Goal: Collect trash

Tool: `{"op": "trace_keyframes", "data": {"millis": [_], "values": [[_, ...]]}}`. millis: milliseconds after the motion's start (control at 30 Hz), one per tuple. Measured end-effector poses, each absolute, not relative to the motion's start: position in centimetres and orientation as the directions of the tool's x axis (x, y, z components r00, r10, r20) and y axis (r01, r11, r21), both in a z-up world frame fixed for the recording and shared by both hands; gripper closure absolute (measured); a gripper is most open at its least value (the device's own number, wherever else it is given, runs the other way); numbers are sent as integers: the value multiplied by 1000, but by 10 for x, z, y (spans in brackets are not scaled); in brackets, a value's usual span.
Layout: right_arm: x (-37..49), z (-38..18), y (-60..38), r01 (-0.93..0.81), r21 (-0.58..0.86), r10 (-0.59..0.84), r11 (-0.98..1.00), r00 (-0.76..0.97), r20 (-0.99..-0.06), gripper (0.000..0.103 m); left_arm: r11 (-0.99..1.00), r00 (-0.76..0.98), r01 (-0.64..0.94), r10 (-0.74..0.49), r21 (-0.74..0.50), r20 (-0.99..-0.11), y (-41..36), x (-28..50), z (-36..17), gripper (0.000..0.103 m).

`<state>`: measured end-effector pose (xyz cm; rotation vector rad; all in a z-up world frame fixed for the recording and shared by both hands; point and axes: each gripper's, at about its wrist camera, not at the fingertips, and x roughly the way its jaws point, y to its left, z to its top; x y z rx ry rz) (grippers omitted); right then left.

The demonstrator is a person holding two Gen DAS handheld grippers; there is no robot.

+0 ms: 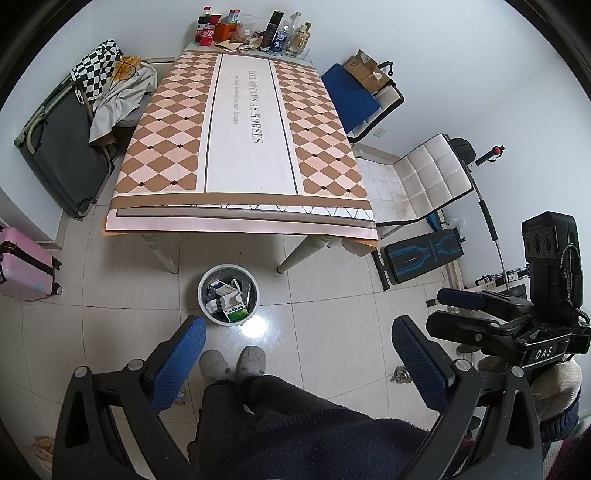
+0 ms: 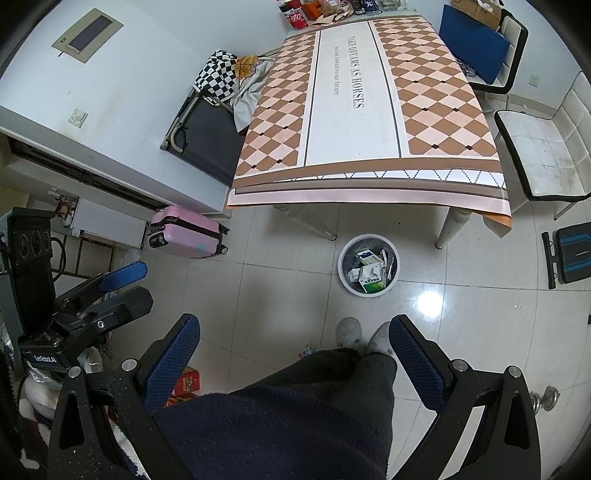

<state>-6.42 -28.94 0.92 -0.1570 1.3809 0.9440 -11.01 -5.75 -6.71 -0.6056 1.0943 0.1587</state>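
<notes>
The round white plastic waste bin [image 1: 228, 294] stands on the pale tiled floor [image 1: 332, 295] just in front of the table's near legs, and it already holds crumpled paper and small cartons, among them a green-and-white carton [image 1: 236, 314] lying on top. In the right wrist view the same bin [image 2: 368, 264] sits ahead of the person's grey slippers [image 2: 349, 332].

The left gripper [image 1: 297, 365] hangs above the person's dark-trousered legs with its blue-padded fingers [image 1: 181, 365] spread wide and nothing between them. The right gripper [image 2: 293, 363] is likewise spread apart and empty.

The long table under a brown-and-peach diamond-patterned cloth [image 1: 243, 129] is bare along its length; only its far end carries a cluster of bottles, cans and wrappers [image 1: 255, 33]. Whether any of those count as trash cannot be told from here.

The collecting looks close to done, or between pickups. To do the step well, I would scan the floor near the feet first: a small colourful scrap [image 2: 306, 350] lies just beside the slippers. Approach it from above with the fingers straddling it, close gently, then carry it over the bin's mouth before releasing, low enough that it does not bounce off the heaped cartons.
</notes>
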Motion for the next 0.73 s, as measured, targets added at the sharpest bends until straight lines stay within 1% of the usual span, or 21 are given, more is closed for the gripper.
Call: {"op": "trace_keyframes", "data": {"millis": [733], "values": [[-67,6,-291,-646,423,472,635,-109,-875,0,831,468,-410,-163,-377,-868,-63,-116,-70,0]]}}
